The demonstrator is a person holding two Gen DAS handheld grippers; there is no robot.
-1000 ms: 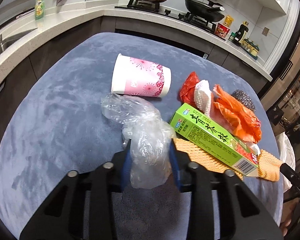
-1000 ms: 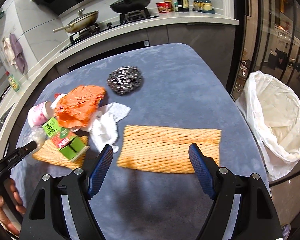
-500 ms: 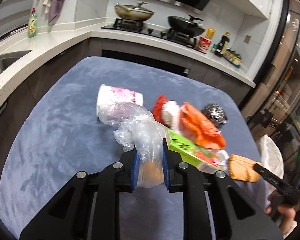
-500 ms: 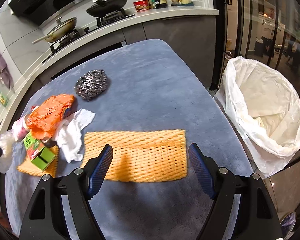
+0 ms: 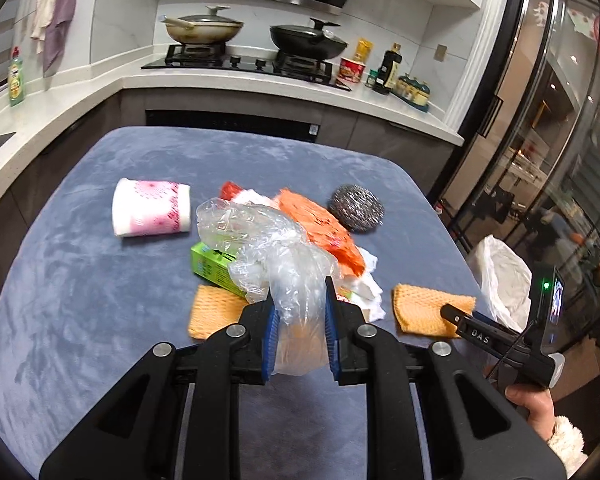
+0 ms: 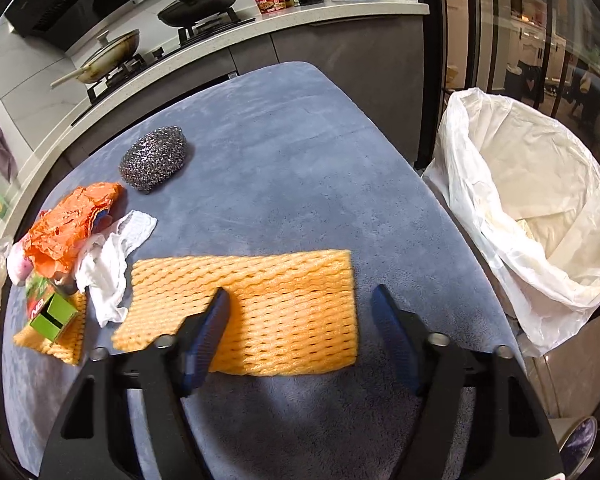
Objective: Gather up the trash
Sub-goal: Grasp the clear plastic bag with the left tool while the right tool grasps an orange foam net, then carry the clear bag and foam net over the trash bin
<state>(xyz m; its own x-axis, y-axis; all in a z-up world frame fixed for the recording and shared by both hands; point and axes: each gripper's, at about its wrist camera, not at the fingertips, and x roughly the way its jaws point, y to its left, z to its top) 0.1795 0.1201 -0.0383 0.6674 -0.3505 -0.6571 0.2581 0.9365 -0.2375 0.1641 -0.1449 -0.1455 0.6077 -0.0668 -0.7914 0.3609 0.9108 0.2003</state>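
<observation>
My left gripper (image 5: 298, 292) is shut on a crumpled clear plastic bag (image 5: 268, 248) and holds it above the blue-grey table (image 5: 60, 264). Below lie a pink-and-white paper cup (image 5: 152, 208) on its side, a green box (image 5: 212, 266), an orange wrapper (image 5: 320, 228), white tissue (image 5: 368, 288) and a steel scourer (image 5: 356, 208). My right gripper (image 6: 300, 296) is open and empty over an orange foam net (image 6: 284, 312). A bin lined with a white bag (image 6: 532, 216) stands off the table's right edge.
A second orange foam net (image 6: 48, 340) lies under the green box (image 6: 50, 312). A kitchen counter with a stove, two pans (image 5: 204, 28) and bottles runs behind the table. Glass doors are to the right.
My left gripper has lifted the clear plastic bag off the table and drawn back. My right gripper has moved forward and lower, over the orange foam net, still open.
</observation>
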